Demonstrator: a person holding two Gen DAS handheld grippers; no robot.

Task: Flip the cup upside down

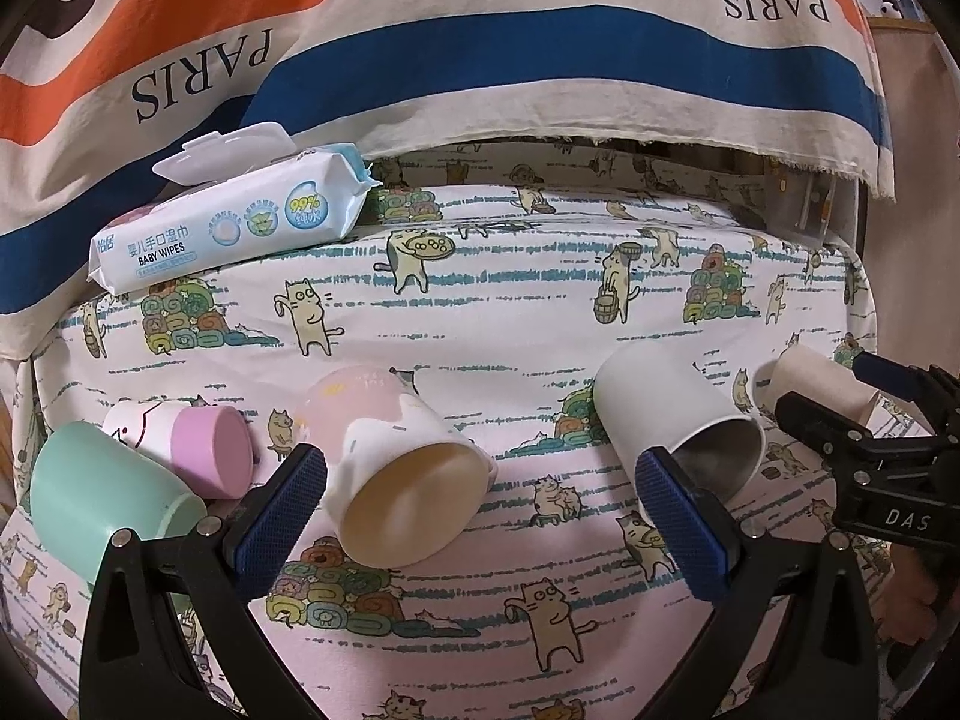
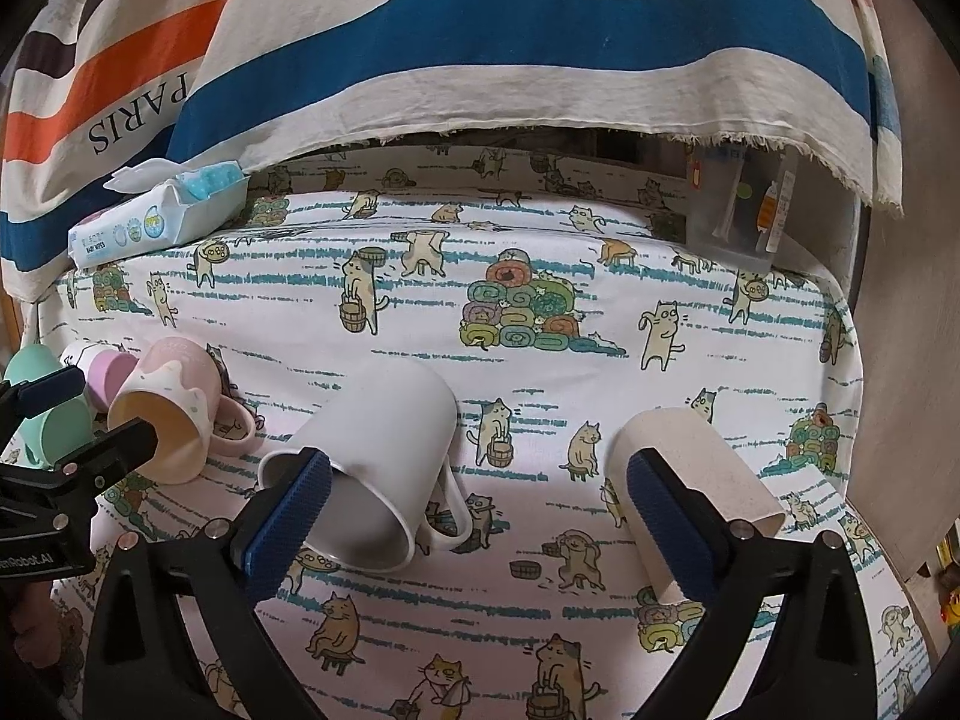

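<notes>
Several cups lie on their sides on the cat-print cloth. A pink-and-white mug (image 1: pixel 396 468) lies between my left gripper's (image 1: pixel 486 516) open fingers, mouth toward me; it also shows in the right wrist view (image 2: pixel 168 414). A white mug (image 1: pixel 678 426) lies to its right; in the right wrist view it (image 2: pixel 372 456) lies by the left finger of my open right gripper (image 2: pixel 480 528). A beige cup (image 2: pixel 690 480) lies by that gripper's right finger. A mint cup (image 1: pixel 96 492) and a white cup with a lilac lid (image 1: pixel 204 444) lie at far left.
A pack of baby wipes (image 1: pixel 228 228) sits at the back left. A striped PARIS cloth (image 1: pixel 480 60) hangs behind the table. A clear plastic box (image 2: pixel 744 210) stands at the back right. The table edge drops off at the right (image 2: pixel 852 420).
</notes>
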